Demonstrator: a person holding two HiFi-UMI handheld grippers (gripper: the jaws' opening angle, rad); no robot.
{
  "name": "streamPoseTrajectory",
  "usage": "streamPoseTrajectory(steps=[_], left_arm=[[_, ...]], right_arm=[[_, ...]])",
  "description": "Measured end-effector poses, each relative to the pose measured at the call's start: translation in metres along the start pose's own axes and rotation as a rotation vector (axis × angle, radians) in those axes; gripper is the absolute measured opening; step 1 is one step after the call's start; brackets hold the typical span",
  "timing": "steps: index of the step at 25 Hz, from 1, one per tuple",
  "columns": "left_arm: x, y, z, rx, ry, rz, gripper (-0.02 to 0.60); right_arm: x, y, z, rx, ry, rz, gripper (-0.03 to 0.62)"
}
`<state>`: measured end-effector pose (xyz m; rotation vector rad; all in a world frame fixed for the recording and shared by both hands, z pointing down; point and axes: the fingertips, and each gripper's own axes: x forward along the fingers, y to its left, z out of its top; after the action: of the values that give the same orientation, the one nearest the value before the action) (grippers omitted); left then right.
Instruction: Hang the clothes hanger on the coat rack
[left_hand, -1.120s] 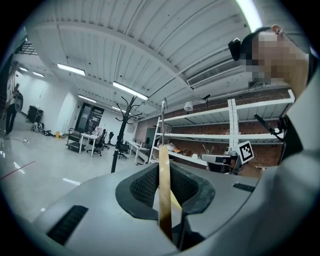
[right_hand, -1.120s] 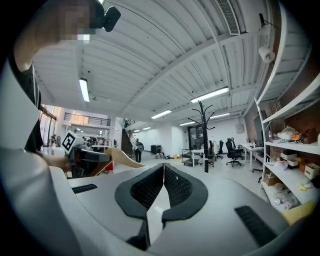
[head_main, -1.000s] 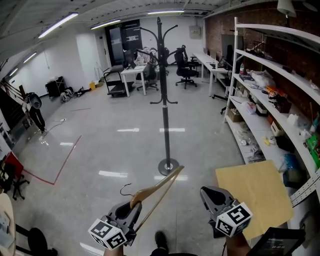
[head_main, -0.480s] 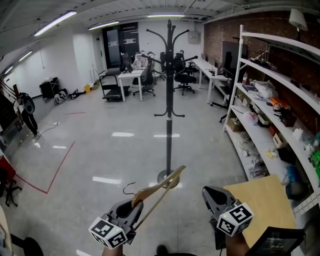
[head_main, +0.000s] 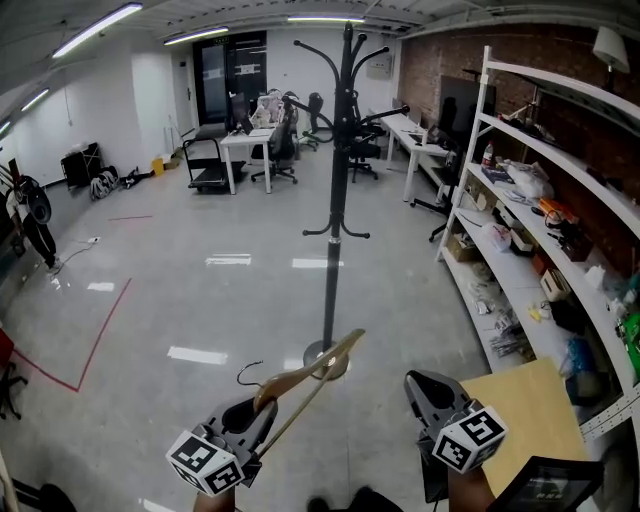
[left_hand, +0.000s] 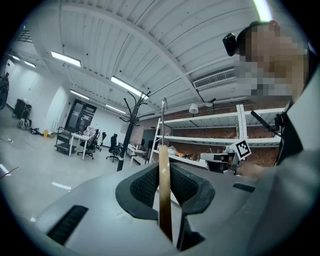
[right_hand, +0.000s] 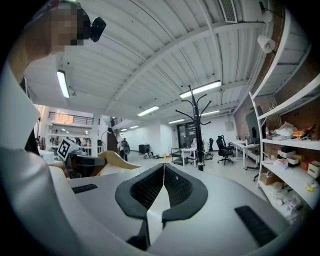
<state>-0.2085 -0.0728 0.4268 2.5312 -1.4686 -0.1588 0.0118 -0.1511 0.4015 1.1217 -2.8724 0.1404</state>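
A wooden clothes hanger with a dark metal hook sticks out of my left gripper, which is shut on its wooden arm; the hook points left in the head view. The black coat rack stands upright ahead on the grey floor, its round base just beyond the hanger's far tip, its curved pegs high up. It also shows in the left gripper view, the coat rack left of the jaws, and in the right gripper view, the coat rack above them. My right gripper is shut on nothing, low right.
White shelving loaded with clutter runs along the brick wall on the right. A plywood board lies by my right gripper. Desks and office chairs stand at the far end. Red tape marks the floor at left.
I have come closer to the coat rack: it looms larger and its top is nearer the frame's upper edge. Both grippers keep their hold and stance.
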Motion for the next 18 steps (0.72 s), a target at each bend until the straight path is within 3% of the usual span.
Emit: streamPoseTrajectory(steps=[10,18], left_arm=[[0.078,0.04,0.01,-0.008,0.001,-0.003,0.052],[0.155,0.074,0.037,0.032,-0.01,0.015,0.052]], right_arm=[[0.067,-0.073,0.009,0.01,-0.023,0.012,0.008],[0.126,-0.136,0.037,-0.014,-0.073,0.071,0.008]])
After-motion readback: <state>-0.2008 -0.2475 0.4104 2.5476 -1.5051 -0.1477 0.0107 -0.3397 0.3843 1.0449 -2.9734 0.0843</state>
